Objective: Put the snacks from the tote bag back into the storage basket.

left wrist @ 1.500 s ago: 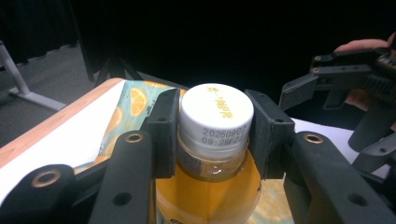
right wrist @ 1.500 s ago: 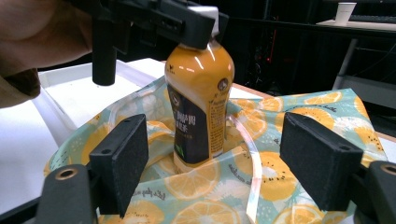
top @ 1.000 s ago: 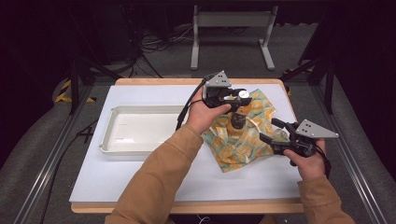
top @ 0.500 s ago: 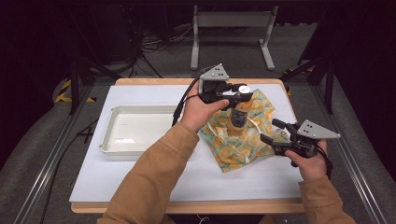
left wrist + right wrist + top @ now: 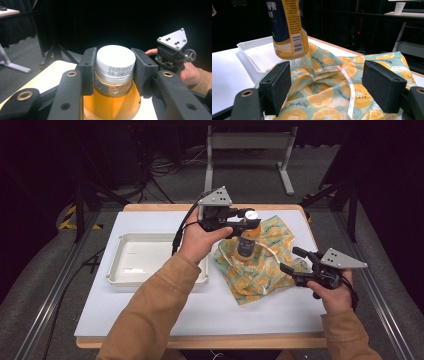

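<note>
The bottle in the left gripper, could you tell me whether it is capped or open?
Capped: the bottle has its white screw cap seated on the neck, clamped between the left gripper's jaws.

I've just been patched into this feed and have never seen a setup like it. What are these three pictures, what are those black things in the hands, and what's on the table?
There is no robot arm here: a person holds a hand-held gripper in each hand. The high view looks down on the table from above. The other two pictures come from cameras riding on each gripper, looking along its black fingers. The left gripper is shut around the white cap of a bottle of orange drink, holding it lifted above a fruit-patterned bag. The right gripper is open, its fingers either side of the bag's edge without pressing it. A white tray sits on the table to the left of the bag.
</note>
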